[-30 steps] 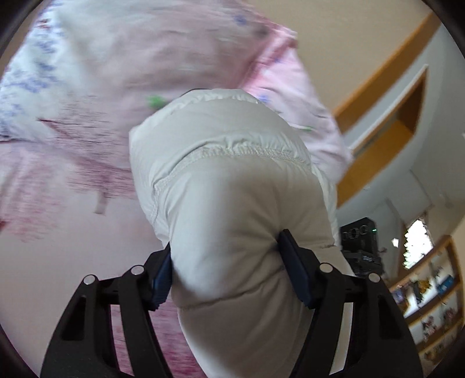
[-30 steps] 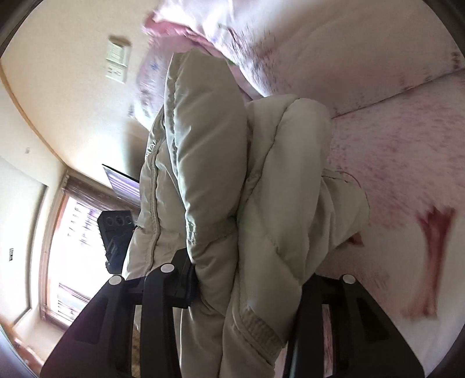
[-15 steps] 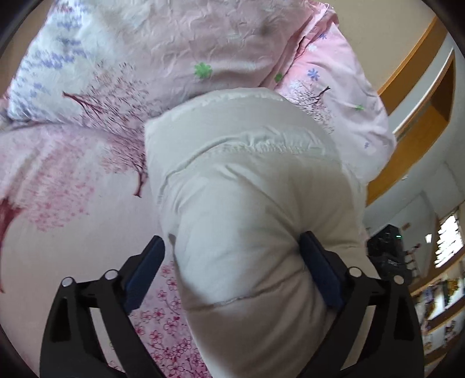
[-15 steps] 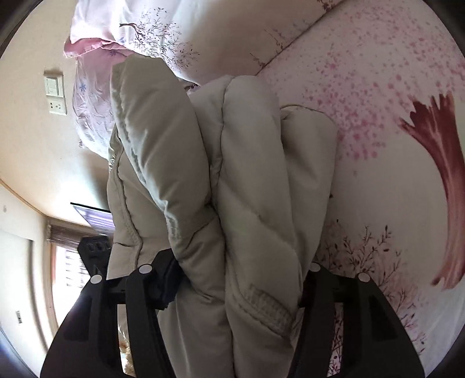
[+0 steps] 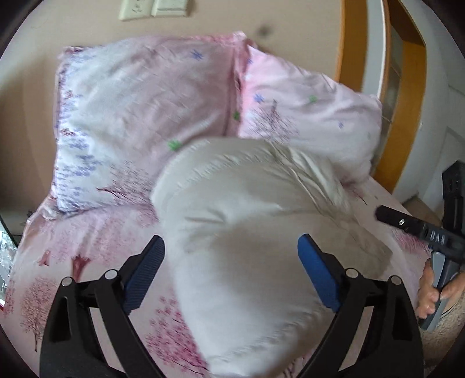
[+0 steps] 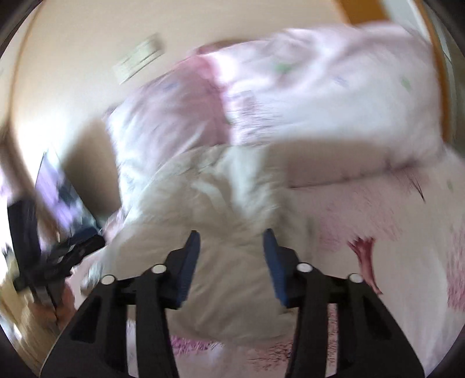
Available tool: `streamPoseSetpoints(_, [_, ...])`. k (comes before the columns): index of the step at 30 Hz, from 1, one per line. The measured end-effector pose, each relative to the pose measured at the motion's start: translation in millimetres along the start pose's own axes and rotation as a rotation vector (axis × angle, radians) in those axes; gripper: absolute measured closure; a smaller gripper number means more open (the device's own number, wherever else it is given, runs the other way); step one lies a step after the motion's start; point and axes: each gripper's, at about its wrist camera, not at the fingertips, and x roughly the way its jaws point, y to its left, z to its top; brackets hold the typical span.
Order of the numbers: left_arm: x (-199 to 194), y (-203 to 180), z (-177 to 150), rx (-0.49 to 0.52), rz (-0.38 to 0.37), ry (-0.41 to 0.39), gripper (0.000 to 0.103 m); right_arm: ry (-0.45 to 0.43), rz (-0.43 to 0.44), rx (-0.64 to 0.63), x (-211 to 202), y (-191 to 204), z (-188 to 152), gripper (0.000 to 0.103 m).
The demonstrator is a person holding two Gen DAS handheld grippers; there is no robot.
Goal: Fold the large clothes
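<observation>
Between the blue pads of the left tool (image 5: 231,270) lay the puffy white jacket (image 5: 250,241); its fingers stood wide apart, the pad at 9 o'clock (image 5: 144,272) clear of the cloth with pink sheet showing beside it, the pad at 3 o'clock (image 5: 318,277) seeming just at the jacket's edge. The tool was spread and gripped nothing. The jacket sat bundled on the bed (image 5: 72,241), running from the bottom middle of the left wrist view up toward 12 o'clock, where its far end met the two pink flowered pillows (image 5: 139,116) leaning against the beige wall. A wall switch plate (image 5: 152,7) showed at 12 o'clock above the pillows. At 3 o'clock the other black tool reached in over the bed's edge, with bare fingers (image 5: 430,293) wrapped around its grey handle. A wooden door frame (image 5: 407,87) rose at 2 o'clock.

From the right wrist view, badly smeared by motion, the right tool (image 6: 231,261) also had its fingers parted, with the jacket (image 6: 226,209) lying in the gap and beyond it; whether the pads touched the cloth could not be told. The jacket spread from the centre toward 10 o'clock, with the pillows (image 6: 319,96) behind it from 11 to 2 o'clock. The sheet with its dark red tree print (image 6: 363,256) filled the side at 3 to 4 o'clock. At 9 o'clock the left tool's dark frame showed as a blur.
</observation>
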Motion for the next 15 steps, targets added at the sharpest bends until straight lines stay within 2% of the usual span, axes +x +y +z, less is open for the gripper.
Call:
streamPoseSetpoints(1, [5.1,-7.0,-2.8,0.018,0.005,0.022,0.011,0.02,-0.007,-0.061,7.1,11.4,-4.7,0.065])
streamPoseSetpoints(3, [11.6,-13.2,-9.0,0.039,0.015,0.043,0.011,0.073,-0.038,-0.091,21.1,16.3,-12.7,0.066])
streamPoseSetpoints(7, [23.0,-19.4,-17.7,0.031,-0.012,0.096,0.008,0.173,-0.06,-0.061,44.6,5.8,-34.9,0.066])
streamPoseSetpoints(9, [27.3,-25.5,-20.0,0.05,0.004,0.111,0.006,0.197,-0.054,-0.028,47.6,-1.6,-40.1,0.066])
streamPoseSetpoints(12, [32.8,-34.8,-27.3,0.075,0.031,0.112,0.003,0.209,-0.063,-0.042,45.8,-7.4,-47.8,0.066])
streamPoseSetpoints(15, [35.6,-34.3,-30.3,0.075,0.049,0.116,0.003,0.223,-0.063,-0.024,43.2,-4.9,-22.4,0.066])
